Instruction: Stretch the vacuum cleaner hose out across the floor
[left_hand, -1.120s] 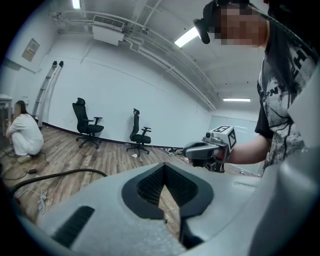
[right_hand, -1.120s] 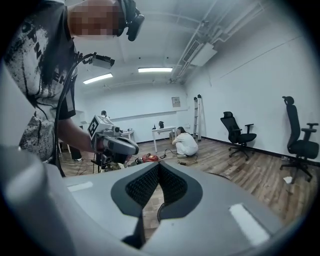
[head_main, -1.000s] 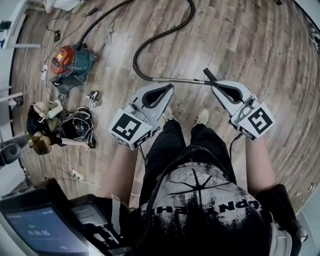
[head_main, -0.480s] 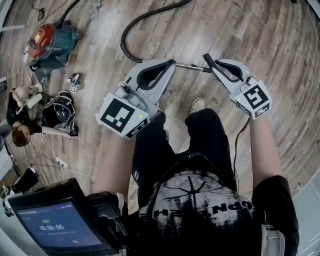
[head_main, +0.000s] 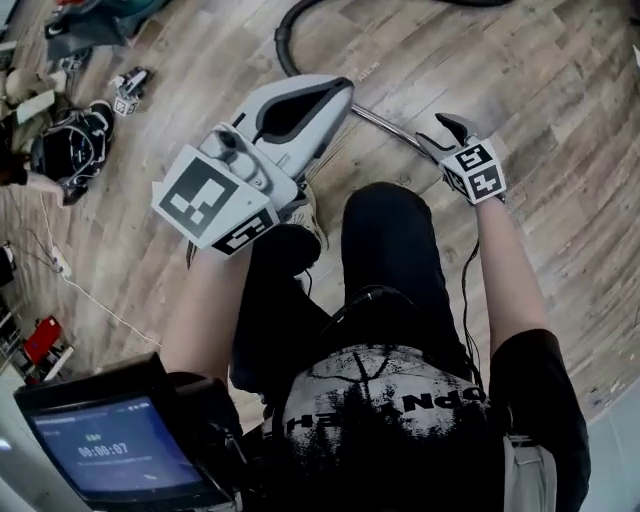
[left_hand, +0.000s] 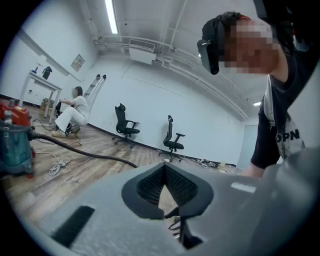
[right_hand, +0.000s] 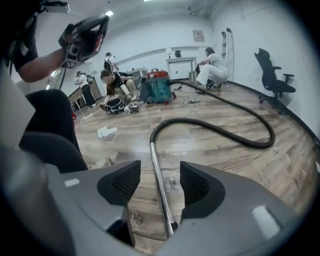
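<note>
The vacuum cleaner (right_hand: 157, 85), teal with a red top, stands far off on the wood floor. Its black hose (right_hand: 220, 127) loops over the floor and joins a metal wand (right_hand: 156, 165). My right gripper (right_hand: 160, 185) is low at the wand's near end; its jaws are opening, and the wand lies between the pads without being pressed. The head view has this gripper (head_main: 450, 125) at the end of the wand (head_main: 385, 128). My left gripper (head_main: 335, 85) is raised, shut and holds nothing. Seen from the left gripper (left_hand: 164, 187), the hose (left_hand: 85, 152) runs across the floor.
A person sits on the floor beside bags and cables (right_hand: 117, 97); another crouches by a white desk (right_hand: 210, 67). Black office chairs (left_hand: 172, 140) stand along the far wall. My own legs (head_main: 390, 250) are just behind the wand. A small screen (head_main: 110, 450) sits at lower left.
The right gripper has dropped toward the floor and opened, letting go of the wand's end. The left gripper has risen toward my head, still shut.
</note>
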